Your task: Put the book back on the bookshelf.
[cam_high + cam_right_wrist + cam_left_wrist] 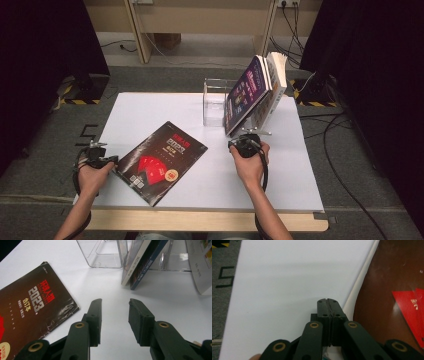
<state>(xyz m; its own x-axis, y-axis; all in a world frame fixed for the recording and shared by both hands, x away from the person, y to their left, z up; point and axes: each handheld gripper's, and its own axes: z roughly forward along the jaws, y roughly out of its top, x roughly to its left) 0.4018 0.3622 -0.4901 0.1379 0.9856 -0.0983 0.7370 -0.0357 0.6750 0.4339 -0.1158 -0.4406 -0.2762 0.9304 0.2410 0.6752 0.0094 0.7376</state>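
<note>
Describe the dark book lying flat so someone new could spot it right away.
On the white table, look at the near left, beside the left tool. The dark book lies flat there, with red shapes on its cover; the other books lean upright at the clear stand.

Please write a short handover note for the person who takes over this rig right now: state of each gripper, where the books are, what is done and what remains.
Left gripper: jaws shut, nothing visibly between them, at the left edge of the dark book.
Right gripper: jaws open and empty, resting on the white table in front of the leaning books.
Things: the dark book lies flat, cover up, at front left. The other books lean tilted against the clear plastic stand at the back.
Done: some books are already at the stand.
Left, probably: get a real hold on the dark book's edge, lift it and place it with the others.
</note>
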